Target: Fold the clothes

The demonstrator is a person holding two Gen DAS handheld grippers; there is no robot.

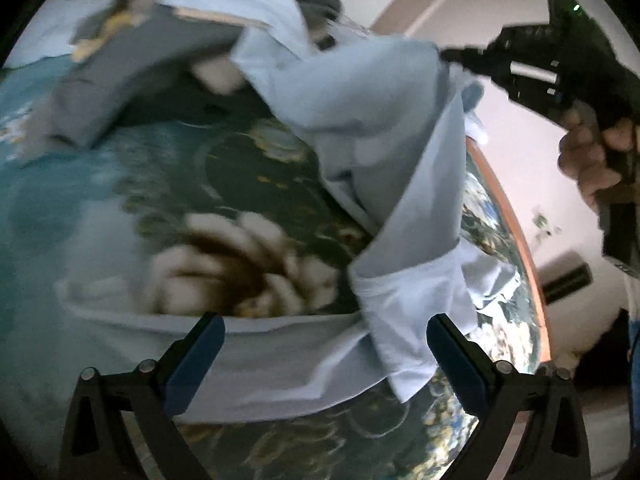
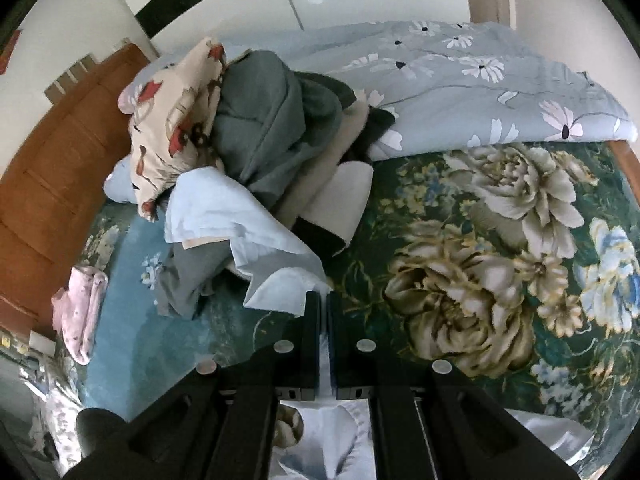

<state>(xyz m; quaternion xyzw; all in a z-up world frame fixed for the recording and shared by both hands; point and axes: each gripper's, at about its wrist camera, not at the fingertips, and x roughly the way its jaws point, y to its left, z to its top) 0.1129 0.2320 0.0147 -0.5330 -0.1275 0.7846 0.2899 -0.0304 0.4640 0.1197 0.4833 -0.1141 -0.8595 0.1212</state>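
Observation:
A pale blue garment (image 1: pixel 372 128) hangs in the air over the flowered bed cover (image 1: pixel 224 184), its lower part draped onto the bed. My right gripper (image 1: pixel 448 55) is shut on its upper edge, seen at the upper right of the left wrist view. In the right wrist view the right gripper (image 2: pixel 323 300) has its jaws together on the pale blue cloth (image 2: pixel 248 228). My left gripper (image 1: pixel 324 336) is open, its fingers (image 1: pixel 196 356) on either side of the garment's lower fold, not touching it.
A pile of unfolded clothes (image 2: pixel 276 128) with a flowered pillow (image 2: pixel 176 120) lies at the bed's head. A folded grey-blue quilt (image 2: pixel 460 80) lies behind. A folded pink cloth (image 2: pixel 80 312) sits by the wooden headboard (image 2: pixel 60 160).

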